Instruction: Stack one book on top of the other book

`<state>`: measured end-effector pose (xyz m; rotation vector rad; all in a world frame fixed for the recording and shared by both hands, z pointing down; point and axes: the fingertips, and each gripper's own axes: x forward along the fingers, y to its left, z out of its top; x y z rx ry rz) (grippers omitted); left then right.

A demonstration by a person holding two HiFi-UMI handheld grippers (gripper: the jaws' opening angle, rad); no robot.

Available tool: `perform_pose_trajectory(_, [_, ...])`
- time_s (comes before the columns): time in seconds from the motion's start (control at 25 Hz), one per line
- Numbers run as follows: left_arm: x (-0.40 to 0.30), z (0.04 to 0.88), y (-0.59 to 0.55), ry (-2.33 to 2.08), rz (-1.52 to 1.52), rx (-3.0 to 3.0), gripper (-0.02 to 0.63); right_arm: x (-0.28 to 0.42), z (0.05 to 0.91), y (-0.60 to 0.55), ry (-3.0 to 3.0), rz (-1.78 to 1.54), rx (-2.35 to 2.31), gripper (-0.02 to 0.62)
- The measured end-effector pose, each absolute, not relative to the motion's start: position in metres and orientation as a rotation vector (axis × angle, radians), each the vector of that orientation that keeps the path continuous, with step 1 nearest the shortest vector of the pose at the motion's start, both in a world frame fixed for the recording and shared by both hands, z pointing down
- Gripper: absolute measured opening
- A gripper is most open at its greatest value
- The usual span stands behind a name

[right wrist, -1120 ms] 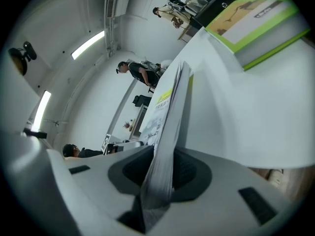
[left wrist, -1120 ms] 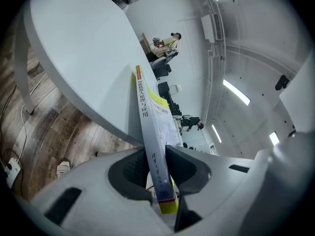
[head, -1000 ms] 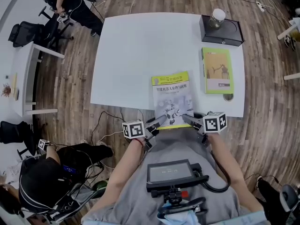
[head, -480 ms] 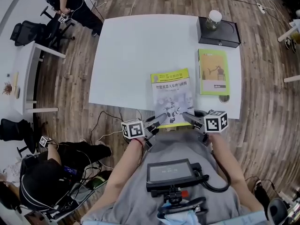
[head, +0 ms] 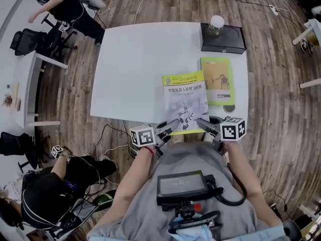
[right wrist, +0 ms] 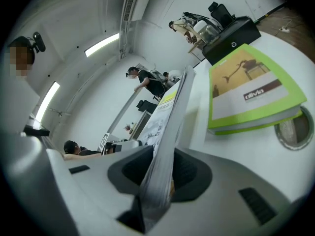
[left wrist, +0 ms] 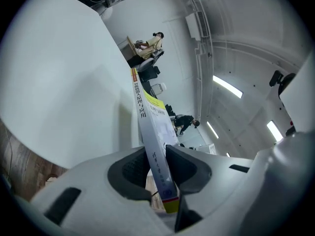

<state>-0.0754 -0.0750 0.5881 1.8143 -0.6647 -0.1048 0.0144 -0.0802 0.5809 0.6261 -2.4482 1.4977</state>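
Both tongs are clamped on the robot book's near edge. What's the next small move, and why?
Probably shift the robot book right until it hangs over the green book. The left tongs and right tongs each pinch a near corner, and the green book lies flat just to its right on the table, nothing on it.

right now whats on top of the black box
A pale-lidded glass jar stands at the left end of the black box; the top under it is hidden.
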Motion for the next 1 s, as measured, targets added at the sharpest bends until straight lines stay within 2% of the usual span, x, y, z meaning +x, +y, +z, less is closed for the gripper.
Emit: perform_pose_trajectory(1.0, [0.072, 0.595, -0.159, -0.584, -0.027, 1.853, 0.106, 0.159, 0.592, -0.157, -2.431, 1.511, 0.759, 0.098])
